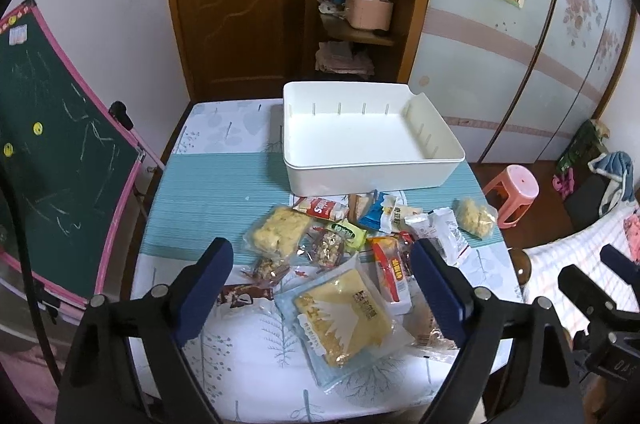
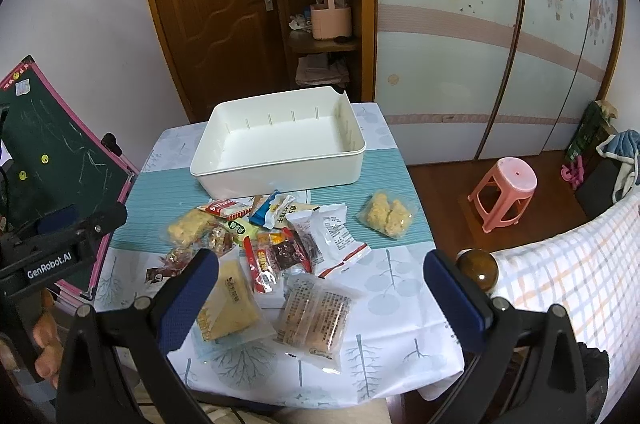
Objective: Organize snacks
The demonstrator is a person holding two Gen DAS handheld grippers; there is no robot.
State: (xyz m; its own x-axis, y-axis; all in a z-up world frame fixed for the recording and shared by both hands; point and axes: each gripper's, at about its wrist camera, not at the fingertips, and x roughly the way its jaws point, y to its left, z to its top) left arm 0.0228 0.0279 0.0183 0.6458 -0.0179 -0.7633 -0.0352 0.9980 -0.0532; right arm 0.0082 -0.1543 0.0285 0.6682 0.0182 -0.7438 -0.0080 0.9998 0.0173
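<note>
Both blue fingers (image 1: 208,288) of the left gripper (image 1: 320,280) stand wide apart above the near part of the snack pile and hold nothing; between them, lower on the table, lies a yellow cake packet (image 1: 344,316) with a mountain picture. On the right gripper (image 2: 320,288) the jaws are spread wide too, with nothing between the pads, and below its opening lies a clear packet of brown biscuits (image 2: 316,320). Most of the snacks lie in one loose pile in the middle of the table (image 2: 400,328), on a cloth with a tree print and a teal striped mat (image 1: 208,191). In the pile I can see a pale puffed rice bar (image 1: 278,232), a red and white packet (image 1: 320,208), a blue and white packet (image 2: 270,209), a large white packet with red ends (image 2: 332,240) and a dark red packet (image 2: 286,254). One bag of yellow puffed pieces (image 2: 388,214) lies apart, to the right of the pile on the mat. A white plastic bin (image 1: 372,173) stands behind the pile at the far side of the table, just beside the nearest packets, with nothing inside. To the left of the table a green chalkboard (image 1: 60,151) with pink frame leans, and a pink stool (image 2: 506,189) stands on the floor at the right.
</note>
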